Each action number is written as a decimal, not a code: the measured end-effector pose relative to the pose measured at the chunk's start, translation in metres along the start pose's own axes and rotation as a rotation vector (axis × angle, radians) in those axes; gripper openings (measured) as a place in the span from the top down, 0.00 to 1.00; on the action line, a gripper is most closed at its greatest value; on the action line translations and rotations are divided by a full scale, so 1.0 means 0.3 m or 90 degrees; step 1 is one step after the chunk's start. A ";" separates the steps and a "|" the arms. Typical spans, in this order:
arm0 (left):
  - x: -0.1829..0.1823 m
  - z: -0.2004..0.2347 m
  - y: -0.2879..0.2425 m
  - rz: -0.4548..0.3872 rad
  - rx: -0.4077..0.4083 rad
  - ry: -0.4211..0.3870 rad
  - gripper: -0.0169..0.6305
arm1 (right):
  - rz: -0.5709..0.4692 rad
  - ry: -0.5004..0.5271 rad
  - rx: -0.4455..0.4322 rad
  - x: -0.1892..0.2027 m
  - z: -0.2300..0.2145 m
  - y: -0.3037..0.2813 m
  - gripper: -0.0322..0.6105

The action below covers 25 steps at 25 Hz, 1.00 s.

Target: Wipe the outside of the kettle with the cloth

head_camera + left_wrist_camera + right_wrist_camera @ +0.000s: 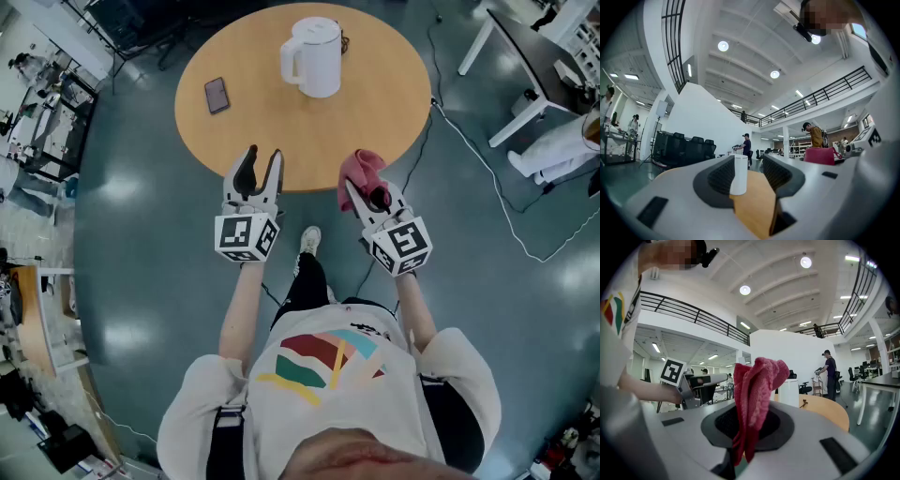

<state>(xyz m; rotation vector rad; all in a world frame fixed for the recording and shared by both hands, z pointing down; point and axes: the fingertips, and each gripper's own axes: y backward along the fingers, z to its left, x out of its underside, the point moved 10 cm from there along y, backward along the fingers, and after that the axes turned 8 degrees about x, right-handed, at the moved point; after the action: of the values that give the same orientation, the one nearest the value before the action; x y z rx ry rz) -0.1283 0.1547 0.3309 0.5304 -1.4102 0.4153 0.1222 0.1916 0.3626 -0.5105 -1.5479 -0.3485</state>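
Note:
A white kettle (314, 56) stands upright at the far side of the round wooden table (375, 112), handle to the left. In the left gripper view the kettle (738, 174) shows far ahead between the jaws. My left gripper (259, 167) is open and empty, hovering over the table's near edge. My right gripper (364, 190) is shut on a pink-red cloth (363, 171), held at the near edge, well short of the kettle. The cloth (754, 401) bunches upward between the jaws in the right gripper view, where the kettle (787, 392) shows behind it.
A dark phone (217, 95) lies on the table's left part. A cable (487, 178) runs across the floor from the table's right side. A white desk (525, 56) stands at the far right. People stand in the background of both gripper views.

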 end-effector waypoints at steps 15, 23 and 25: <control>0.021 0.504 -0.562 -0.017 0.071 0.062 0.64 | 0.015 0.079 0.050 -0.237 -0.171 -0.720 0.89; 0.099 0.635 -0.816 0.052 0.110 0.039 0.64 | 0.038 0.075 0.061 -0.211 -0.283 -0.939 0.89; 0.120 0.629 -0.836 0.077 0.110 0.023 0.64 | 0.040 0.065 0.062 -0.197 -0.302 -0.958 0.89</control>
<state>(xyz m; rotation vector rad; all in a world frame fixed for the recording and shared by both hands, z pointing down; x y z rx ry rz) -0.1345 -0.1601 0.3558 0.5757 -1.3827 0.6446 0.0497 -0.1056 0.3347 -0.4571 -1.4389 -0.2457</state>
